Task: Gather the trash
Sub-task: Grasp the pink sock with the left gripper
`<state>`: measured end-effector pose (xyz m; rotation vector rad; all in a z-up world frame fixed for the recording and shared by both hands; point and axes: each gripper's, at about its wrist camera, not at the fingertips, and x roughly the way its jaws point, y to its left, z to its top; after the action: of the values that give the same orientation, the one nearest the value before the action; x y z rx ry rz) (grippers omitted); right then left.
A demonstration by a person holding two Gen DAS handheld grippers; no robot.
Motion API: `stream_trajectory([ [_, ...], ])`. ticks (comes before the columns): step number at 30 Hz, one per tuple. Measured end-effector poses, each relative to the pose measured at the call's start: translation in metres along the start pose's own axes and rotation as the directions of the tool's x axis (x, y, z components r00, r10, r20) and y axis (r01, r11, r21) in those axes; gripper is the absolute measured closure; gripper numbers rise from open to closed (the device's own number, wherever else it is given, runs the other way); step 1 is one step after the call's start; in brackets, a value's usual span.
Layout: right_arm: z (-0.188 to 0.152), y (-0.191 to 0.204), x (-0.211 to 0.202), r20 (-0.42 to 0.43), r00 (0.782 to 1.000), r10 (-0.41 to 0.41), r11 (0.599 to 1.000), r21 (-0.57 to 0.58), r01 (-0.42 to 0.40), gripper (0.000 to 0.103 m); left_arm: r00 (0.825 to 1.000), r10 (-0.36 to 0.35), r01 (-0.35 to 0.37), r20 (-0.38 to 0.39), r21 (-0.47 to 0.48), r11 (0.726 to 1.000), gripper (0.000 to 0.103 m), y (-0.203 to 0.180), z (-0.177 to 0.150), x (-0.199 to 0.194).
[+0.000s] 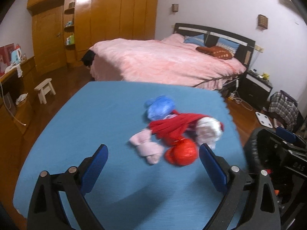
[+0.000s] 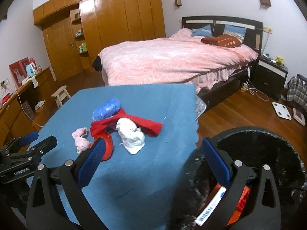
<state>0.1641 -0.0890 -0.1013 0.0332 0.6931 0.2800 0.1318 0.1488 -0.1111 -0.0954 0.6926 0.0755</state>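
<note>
Left wrist view looks over a table under a blue cloth [image 1: 76, 134], with the left gripper [image 1: 153, 153] spread wide and empty above the near part of the cloth. Just ahead of its fingertips lies the trash in one loose heap toward the far right part of the cloth: a pink wad [image 1: 147, 149], a red ball [image 1: 184, 153], a red cloth [image 1: 172, 128], a white wad [image 1: 209, 132] and a blue bag [image 1: 161, 107] farthest back. The red cloth lies draped across the heap, touching the blue bag and the white wad; the red ball sits just beside the pink wad.

Right wrist view shows the right gripper [image 2: 153, 149] released too, holding nothing – its left finger over the cloth near the red ball [image 2: 107, 149], its right finger over the bin [image 2: 268, 134]. The bin stands off the right edge of the table, black-lined, with a white box [image 2: 209, 209] and something orange [image 2: 243, 199] inside. Beyond the table a bed [image 2: 172, 63] with a pink cover fills the room's middle
</note>
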Motion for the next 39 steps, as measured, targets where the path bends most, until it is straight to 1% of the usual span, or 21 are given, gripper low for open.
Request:
stream_trajectory([
  [6,-0.010,0.017,0.019,-0.041,0.999,0.017,1.000,-0.024,-0.018,0.006,0.998,0.020,-0.021,-0.054,-0.025,0.999,0.009,0.018,-0.010,0.023],
  [12,-0.013,0.023,0.030,-0.064,0.998,0.023,0.999,-0.041,-0.026,0.006,0.995,0.029,-0.033,-0.095,-0.042,0.999,0.009,0.023,-0.012,0.050],
  [19,-0.012,0.024,0.044,-0.079,0.997,0.026,0.999,-0.034,-0.029,0.006,0.990,0.023,-0.031,-0.137,-0.056,0.998,0.011,0.027,-0.012,0.082],
  [21,-0.013,0.025,0.048,-0.087,0.996,0.029,0.999,-0.029,-0.032,0.006,0.988,0.017,-0.026,-0.151,-0.056,0.998,0.015,0.028,-0.013,0.090],
  [23,-0.015,0.026,0.050,-0.090,0.995,0.030,0.999,-0.032,-0.033,0.006,0.986,0.011,-0.019,-0.164,-0.047,0.999,0.017,0.027,-0.014,0.097],
  [25,-0.017,0.028,0.053,-0.097,0.995,0.029,0.999,-0.036,-0.032,0.006,0.985,0.005,-0.012,-0.175,-0.040,0.999,0.021,0.026,-0.014,0.103],
  [28,-0.021,0.032,0.058,-0.105,0.994,0.034,0.999,-0.038,-0.038,0.006,0.981,-0.031,0.022,-0.192,-0.045,0.999,0.026,0.027,-0.015,0.110],
  [30,-0.023,0.036,0.061,-0.107,0.994,0.032,0.998,-0.044,-0.037,0.006,0.981,-0.058,0.052,-0.183,-0.038,0.998,0.039,0.025,-0.015,0.109],
  [31,-0.024,0.038,0.062,-0.108,0.994,0.034,0.998,-0.046,-0.039,0.006,0.981,-0.073,0.067,-0.181,-0.036,0.997,0.043,0.024,-0.016,0.108],
  [33,-0.027,0.044,0.067,-0.116,0.992,0.044,0.997,-0.050,-0.050,0.006,0.979,-0.105,0.099,-0.177,-0.044,0.994,0.053,0.024,-0.015,0.107],
  [35,-0.029,0.051,0.070,-0.120,0.991,0.057,0.996,-0.058,-0.064,0.006,0.977,-0.123,0.117,-0.174,-0.045,0.992,0.055,0.025,-0.015,0.105],
  [39,-0.030,0.067,0.077,-0.131,0.988,0.079,0.992,-0.085,-0.091,0.006,0.981,-0.113,0.105,-0.160,-0.061,0.993,0.057,0.038,-0.017,0.096],
])
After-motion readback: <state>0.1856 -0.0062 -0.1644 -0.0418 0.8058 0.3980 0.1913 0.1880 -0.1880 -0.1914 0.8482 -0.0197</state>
